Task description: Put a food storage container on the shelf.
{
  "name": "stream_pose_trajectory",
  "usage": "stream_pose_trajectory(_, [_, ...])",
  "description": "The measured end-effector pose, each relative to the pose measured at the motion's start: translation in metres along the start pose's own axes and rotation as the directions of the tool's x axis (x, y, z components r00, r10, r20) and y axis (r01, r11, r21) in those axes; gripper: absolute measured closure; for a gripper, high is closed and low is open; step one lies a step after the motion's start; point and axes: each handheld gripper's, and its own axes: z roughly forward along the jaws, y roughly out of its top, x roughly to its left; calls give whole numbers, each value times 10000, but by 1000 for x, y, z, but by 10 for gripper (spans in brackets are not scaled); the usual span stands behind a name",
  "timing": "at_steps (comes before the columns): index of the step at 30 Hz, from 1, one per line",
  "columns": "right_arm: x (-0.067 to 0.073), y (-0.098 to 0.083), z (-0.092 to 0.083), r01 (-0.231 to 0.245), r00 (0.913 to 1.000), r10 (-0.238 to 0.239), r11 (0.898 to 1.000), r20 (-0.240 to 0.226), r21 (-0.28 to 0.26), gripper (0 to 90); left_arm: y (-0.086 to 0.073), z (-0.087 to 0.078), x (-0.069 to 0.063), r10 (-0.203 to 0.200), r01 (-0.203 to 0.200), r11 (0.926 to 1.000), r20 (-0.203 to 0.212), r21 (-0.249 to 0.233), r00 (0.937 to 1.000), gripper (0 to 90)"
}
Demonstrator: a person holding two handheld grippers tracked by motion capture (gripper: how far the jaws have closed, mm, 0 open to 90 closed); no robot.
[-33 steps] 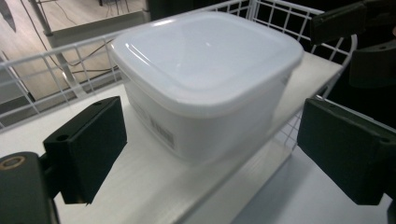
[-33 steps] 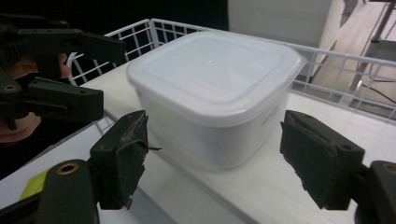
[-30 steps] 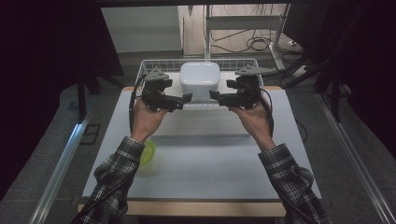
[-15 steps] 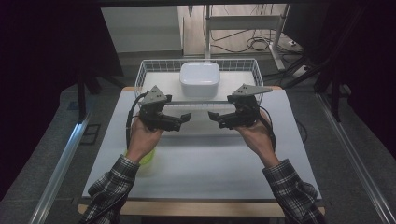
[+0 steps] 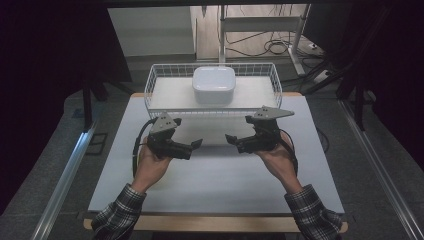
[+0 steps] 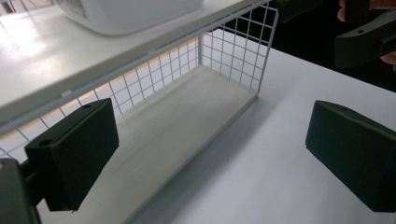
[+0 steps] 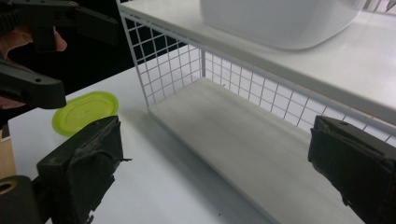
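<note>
A white square container (image 5: 214,84) stands on a white board in the wire basket (image 5: 212,112) at the back of the table. My left gripper (image 5: 196,143) and right gripper (image 5: 230,138) hover over the table in front of the basket, tips turned toward each other. The left gripper (image 6: 210,149) is open and empty, facing the basket's mesh (image 6: 233,51) and the container (image 6: 130,14). The right gripper (image 7: 210,163) has just been opening and stands wide with nothing between its jaws. A lime-green lid (image 7: 84,112) lies flat on the table.
The white tabletop (image 5: 215,190) stretches in front of the basket to a wooden front edge. A pale wooden floor (image 7: 243,140) shows under the basket's board. Metal rails run along both sides of the table, and cables lie on the floor behind it.
Both hands have drawn back from the sides of the container toward the person and sunk lower. The container has stayed in place. The left hand now covers the green lid in the high view.
</note>
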Motion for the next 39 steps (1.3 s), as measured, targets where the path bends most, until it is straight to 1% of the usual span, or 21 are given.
stream_pose_trajectory(2, [2, -4, -1, 33, 10000, -33, 10000, -35, 35, 35, -4, -2, -2, -57, 56, 10000, 90, 23, 9999, 24])
stream_pose_trajectory(4, [5, -9, -2, 7, 10000, -6, 10000, -94, 77, 35, -8, -4, -4, -14, 14, 10000, 44, 40, 10000, 26])
stream_pose_trajectory(5, [6, -11, -3, 4, 9999, -3, 10000, -112, 89, 34, -10, -5, -6, -54, 54, 10000, 43, 10, 10000, 25])
stream_pose_trajectory(8, [10, -19, -5, 106, 9999, -104, 9998, -76, 197, 30, -17, -7, -10, 62, -62, 9999, 55, 109, 10000, 23])
stream_pose_trajectory(10, [11, -24, -6, 205, 9998, -204, 9994, -66, 284, 17, -23, -7, -12, 134, -136, 9996, 72, 257, 9999, 23])
stream_pose_trajectory(13, [12, -30, -8, 321, 9995, -319, 9984, -50, 460, 10, -33, -9, -15, 156, -161, 9992, 147, 377, 9998, 24])
stream_pose_trajectory(15, [13, -35, -9, 311, 9995, -307, 9983, -84, 489, 8, -38, -9, -16, 166, -174, 9990, 196, 416, 9997, 23])
stream_pose_trajectory(17, [13, -40, -11, 286, 9995, -279, 9980, -132, 555, 7, -43, -11, -17, 281, -293, 9980, 231, 562, 9993, 23])
stream_pose_trajectory(18, [13, -43, -11, 290, 9995, -280, 9979, -172, 576, 7, -45, -12, -17, 270, -280, 9982, 204, 523, 9994, 22])
stream_pose_trajectory(24, [15, -61, -14, 243, 9983, -204, 9972, -541, 711, 7, -60, -17, -21, 39, -54, 9988, 301, 488, 9995, 27])
stream_pose_trajectory(27, [17, -70, -15, 130, 9978, -81, 9970, -651, 764, 7, -67, -18, -24, -123, 108, 9990, 351, 430, 9993, 33])
stream_pose_trajectory(28, [18, -72, -16, 137, 9978, -86, 9967, -652, 795, 8, -71, -18, -24, -190, 171, 9988, 402, 460, 9990, 33])
stream_pose_trajectory(31, [20, -81, -19, 98, 9983, -51, 9967, -586, 810, 10, -81, -19, -27, -329, 311, 9981, 325, 536, 9989, 36])
stream_pose_trajectory(36, [21, -97, -22, 2, 9987, 49, 9948, -499, 1021, 14, -99, -24, -30, -551, 544, 9968, 111, 592, 9984, 36])
stream_pose_trajectory(39, [21, -106, -25, -66, 9987, 122, 9936, -489, 1125, 14, -107, -26, -32, -500, 500, 9958, -16, 766, 9987, 36])
